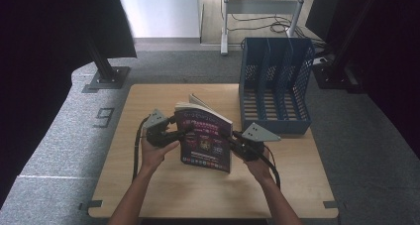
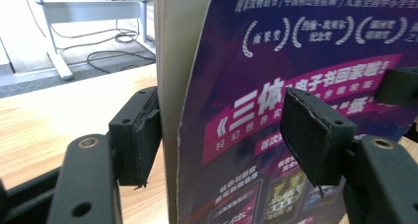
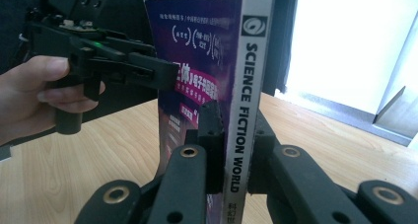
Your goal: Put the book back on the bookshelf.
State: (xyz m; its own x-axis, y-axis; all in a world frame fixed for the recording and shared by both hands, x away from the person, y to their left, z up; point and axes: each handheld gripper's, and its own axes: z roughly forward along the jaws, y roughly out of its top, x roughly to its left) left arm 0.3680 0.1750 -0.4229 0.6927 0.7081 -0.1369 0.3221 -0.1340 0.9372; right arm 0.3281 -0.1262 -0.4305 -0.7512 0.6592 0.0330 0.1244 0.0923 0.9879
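A magazine [image 1: 205, 138] stands upright near the middle of the wooden table [image 1: 163, 195], its purple cover facing the person's edge and its pages fanning slightly open at the top toward the far edge. The two grippers flank it from either side.

The right gripper [image 1: 236, 136] is clenched on the magazine's spine. In the right gripper view the two black jaws press from both sides on the silver spine [image 3: 245, 110], which reads "SCIENCE FICTION WORLD", low on the magazine, with the pads touching it. The right hand [image 1: 257, 163] holds that gripper just above the table, toward the right edge.

The left gripper [image 1: 181, 132] is released. In the left gripper view its jaws stand apart around the magazine's open edge: one pad [image 2: 140, 130] lies just beside or against the cream page block, while the other pad [image 2: 313, 130] stands clear in front of the purple cover, with a gap between them. So the magazine's edge lies between the jaws but is not clamped. The left hand [image 1: 154, 153] holds this gripper left of the magazine.

A blue file rack [image 1: 275, 84] with upright dividers sits at the far right corner of the table, near the magazine and apart from it. The floor [image 1: 59, 136] around the table is grey carpet.
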